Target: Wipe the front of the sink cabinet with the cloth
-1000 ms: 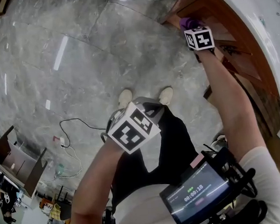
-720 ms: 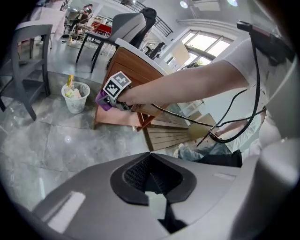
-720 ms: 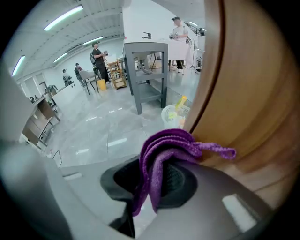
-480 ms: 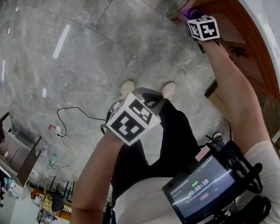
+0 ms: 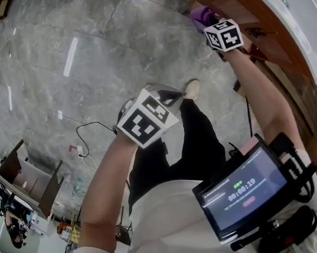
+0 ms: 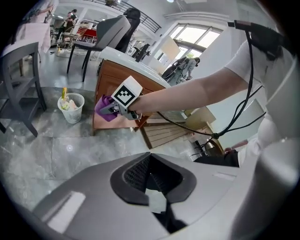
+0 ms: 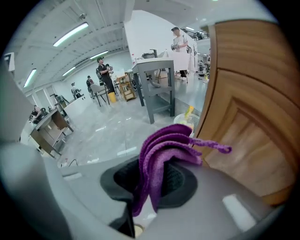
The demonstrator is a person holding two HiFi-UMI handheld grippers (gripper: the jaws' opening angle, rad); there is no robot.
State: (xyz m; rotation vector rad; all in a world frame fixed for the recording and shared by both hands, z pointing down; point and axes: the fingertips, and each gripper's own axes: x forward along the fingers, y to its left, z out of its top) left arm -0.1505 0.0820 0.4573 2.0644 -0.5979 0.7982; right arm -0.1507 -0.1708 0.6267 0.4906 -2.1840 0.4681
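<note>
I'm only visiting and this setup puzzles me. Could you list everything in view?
cloth: one, purple, clamped in the right gripper, close to the cabinet
cabinet: one, brown wood, right of the person
sink top: one, white, above the cabinet
bin: one, white, on the floor beside the cabinet
floor: grey, marbled, glossy
cable: one, dark, on the floor to the person's left
table: one, grey, beyond the bin
chair: one, grey, left edge of the left gripper view
bystanders: several, far back in the hall
screen: one, black, on the person's chest
left gripper: grey, shut, empty
right gripper: grey, shut on the cloth
</note>
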